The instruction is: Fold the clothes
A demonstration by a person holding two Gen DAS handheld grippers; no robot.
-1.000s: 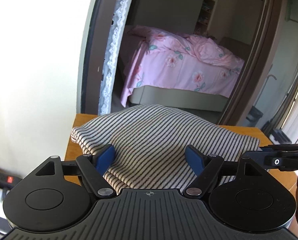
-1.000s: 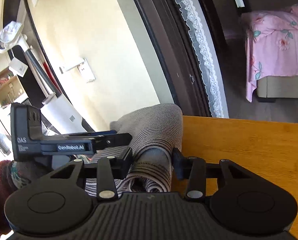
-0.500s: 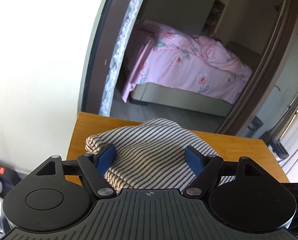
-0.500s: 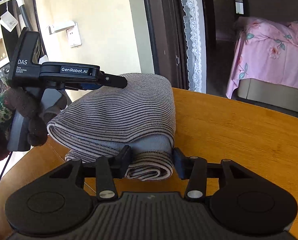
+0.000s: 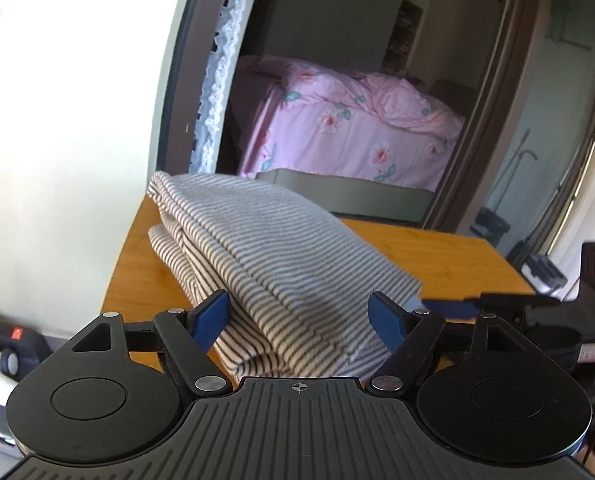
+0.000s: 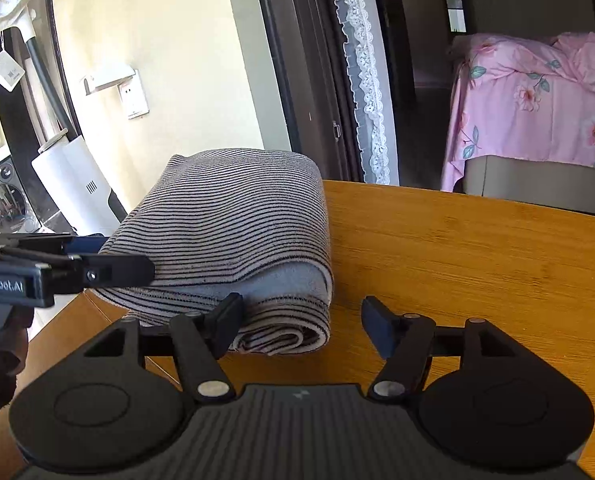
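Left gripper [image 5: 300, 312]: I have it spread wide around the near end of the folded garment; the blue pads stand off the cloth on both sides, so nothing is clamped.
Right gripper [image 6: 303, 314]: also spread wide, low centre of its view; the left pad sits just beside the rolled edge, the right pad over bare wood.
Striped garment [image 6: 233, 220]: folded into a thick bundle lying on the worktop [image 6: 477, 264], left of centre in the right view, running from centre toward upper left in the left view [image 5: 281, 256].
Why it lies so: I judge the fold is about done. The bundle rests under its own weight, and both grippers look placed to square it up or leave it.
Other gripper seen: the left one pokes in at the left edge of the right view [image 6: 109, 270], beside the bundle's side.
Hard to tell: which garment this is; the layers under the top fold are hidden, and its near end is cut off behind the gripper body.
Background: a bed [image 5: 349, 128] with pink covers through the doorway, upper centre.
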